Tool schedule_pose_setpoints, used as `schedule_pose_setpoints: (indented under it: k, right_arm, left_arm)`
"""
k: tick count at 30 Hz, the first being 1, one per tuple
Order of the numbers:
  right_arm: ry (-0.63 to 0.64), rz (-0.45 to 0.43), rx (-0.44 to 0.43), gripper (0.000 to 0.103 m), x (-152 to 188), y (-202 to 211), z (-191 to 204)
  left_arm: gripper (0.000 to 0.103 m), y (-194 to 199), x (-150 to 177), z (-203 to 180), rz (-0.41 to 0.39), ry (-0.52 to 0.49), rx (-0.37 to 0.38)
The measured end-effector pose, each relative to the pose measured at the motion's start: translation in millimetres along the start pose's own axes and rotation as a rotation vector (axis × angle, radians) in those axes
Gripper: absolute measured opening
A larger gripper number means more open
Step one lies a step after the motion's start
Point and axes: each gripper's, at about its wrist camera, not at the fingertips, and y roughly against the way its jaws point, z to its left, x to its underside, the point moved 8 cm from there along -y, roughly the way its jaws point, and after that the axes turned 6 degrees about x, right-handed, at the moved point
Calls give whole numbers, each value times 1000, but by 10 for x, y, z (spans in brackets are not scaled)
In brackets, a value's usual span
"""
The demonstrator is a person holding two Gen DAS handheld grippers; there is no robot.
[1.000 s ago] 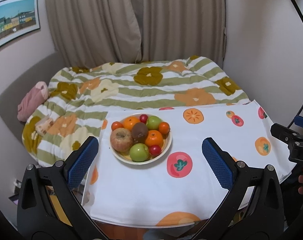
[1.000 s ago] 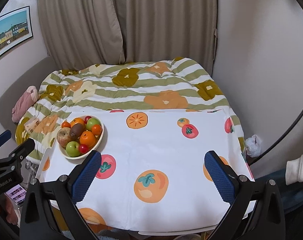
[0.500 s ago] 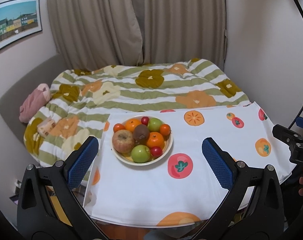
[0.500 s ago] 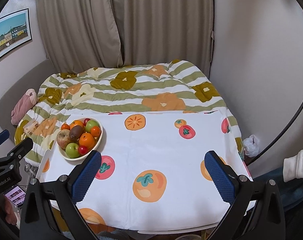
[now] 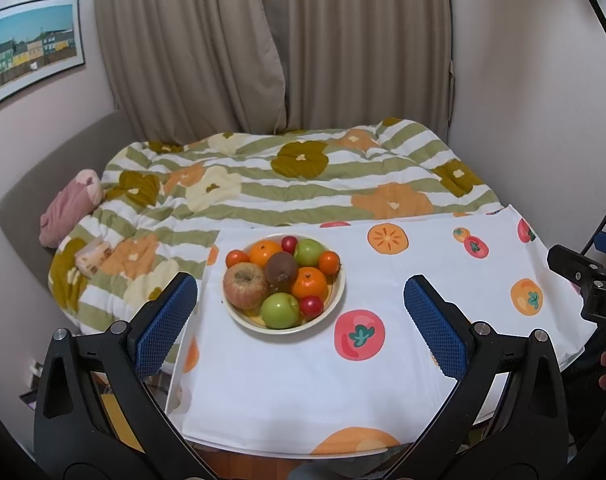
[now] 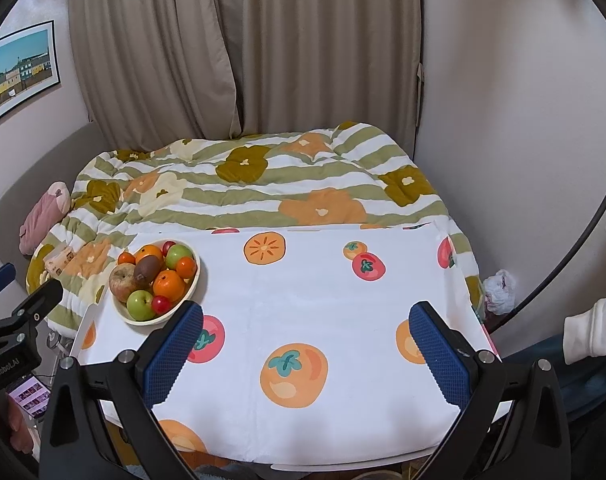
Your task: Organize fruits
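While both claws are hanging spread and empty above the table [image 6: 343, 360], the fruit bowl [image 5: 331, 308] is sitting straight ahead of the left gripper [image 5: 299, 320], leaving the right gripper [image 6: 307, 352] facing bare cloth, farther off.

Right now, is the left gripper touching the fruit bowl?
Apart. In the left wrist view, the left gripper hangs open, its blue pads either side of the fruit bowl with white tablecloth showing between each pad and the rim.
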Motion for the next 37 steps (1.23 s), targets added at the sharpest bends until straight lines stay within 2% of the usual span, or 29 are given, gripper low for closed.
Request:
schedule_pose_setpoints:
  k: [22,32,37]
  right_arm:
    - [-5,-5,0,103,-15,-22,-7]
    - [-4,-12,1,103,-38,-21,15]
    - [-4,-18,2,103,-79,-16,41]
  left_arm:
    - [103,-29,-9,-33,3,-2,2]
    - [103,-16,9,-93,-11,-43,-4]
    - [103,-9,0,-73,-20,-26,7]
